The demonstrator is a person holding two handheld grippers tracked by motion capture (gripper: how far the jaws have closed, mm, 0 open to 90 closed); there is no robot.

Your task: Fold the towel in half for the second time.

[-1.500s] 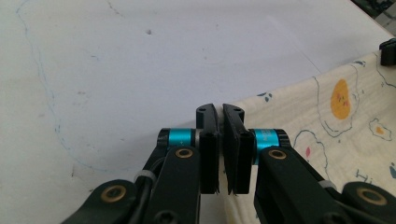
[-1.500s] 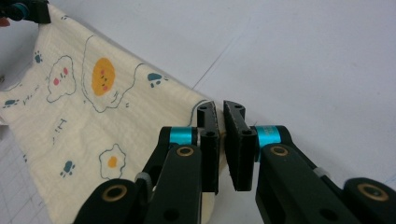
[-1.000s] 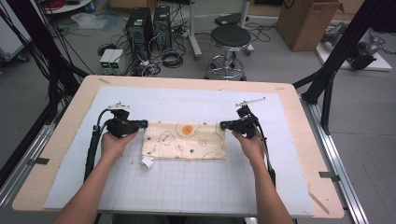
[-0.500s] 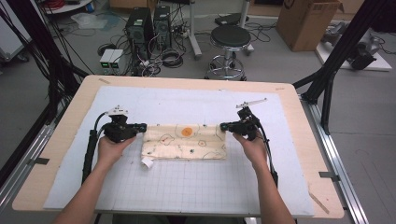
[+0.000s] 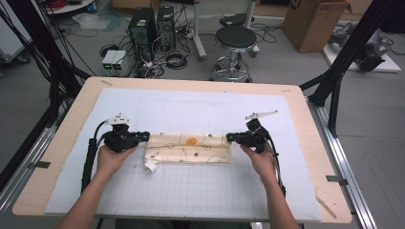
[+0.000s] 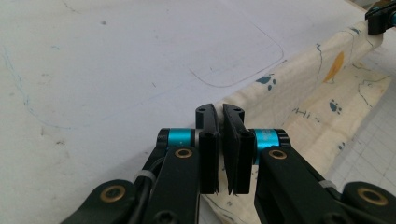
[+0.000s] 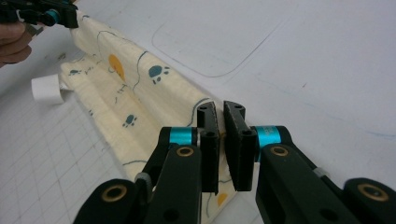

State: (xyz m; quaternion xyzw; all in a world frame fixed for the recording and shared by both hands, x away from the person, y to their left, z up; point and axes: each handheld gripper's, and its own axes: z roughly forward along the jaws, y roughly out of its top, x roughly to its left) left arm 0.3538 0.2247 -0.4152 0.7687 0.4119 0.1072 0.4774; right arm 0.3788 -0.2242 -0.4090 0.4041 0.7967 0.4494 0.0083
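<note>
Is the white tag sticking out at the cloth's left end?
Yes: in the high view the white tag juts from the printed cloth at its near left corner, below the left gripper.

Wooden table point(image 5: 62, 157), pale top, light rim showing on all sides. A white mat point(image 5: 191, 191) covers most of it; near half carries a printed grid, far half is plain with faint outlines. On the mat: a folded cream cloth point(image 5: 188, 148), paw-print pattern, lying crosswise, white tag at its near-left corner.
</note>
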